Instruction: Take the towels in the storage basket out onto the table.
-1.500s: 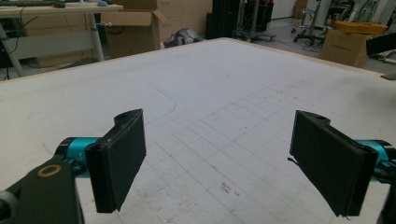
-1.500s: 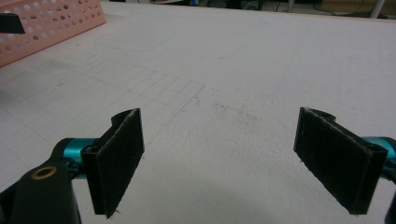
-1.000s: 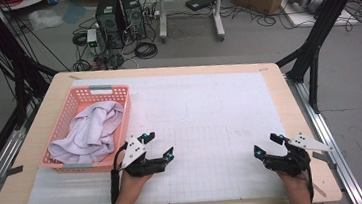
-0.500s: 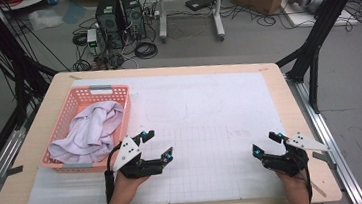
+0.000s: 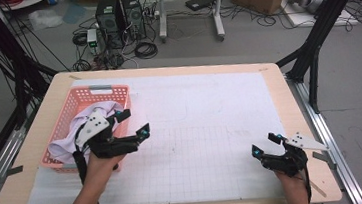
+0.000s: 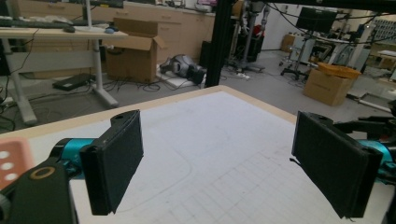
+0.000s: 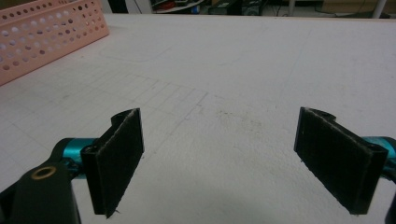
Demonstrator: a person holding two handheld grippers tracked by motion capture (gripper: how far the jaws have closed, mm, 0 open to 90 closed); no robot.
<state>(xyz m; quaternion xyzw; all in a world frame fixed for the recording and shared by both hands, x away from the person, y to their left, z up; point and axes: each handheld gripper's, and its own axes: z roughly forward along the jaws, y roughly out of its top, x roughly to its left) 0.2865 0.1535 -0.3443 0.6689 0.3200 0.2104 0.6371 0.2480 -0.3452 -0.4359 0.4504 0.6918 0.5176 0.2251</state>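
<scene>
The pink basket [image 5: 66,128] sits at the table's left side, and the pale cloth [image 5: 83,129] lies bunched inside it, heaped toward the basket's near end. The left gripper [image 5: 135,122] hangs just to the right of the basket, raised over its near right corner, with both jaws spread wide and nothing between them; in the left gripper view the jaws point across the white mat [image 5: 212,129] and away from the basket, whose rim barely shows at that view's edge. The right gripper [image 5: 266,144] rests well to the right of the basket, low over the mat near the table's front edge, also wide open and empty.

The step in hand looks like reaching for the cloth. To do it well, turn the left gripper back toward the basket so the jaws look down on the heap, keep them wide while lowering, and clear the basket's wall rather than catching it. Close on a raised fold near the top of the heap, not on the flat bottom layer, and lift straight up so the cloth comes free without dragging the basket along
</scene>
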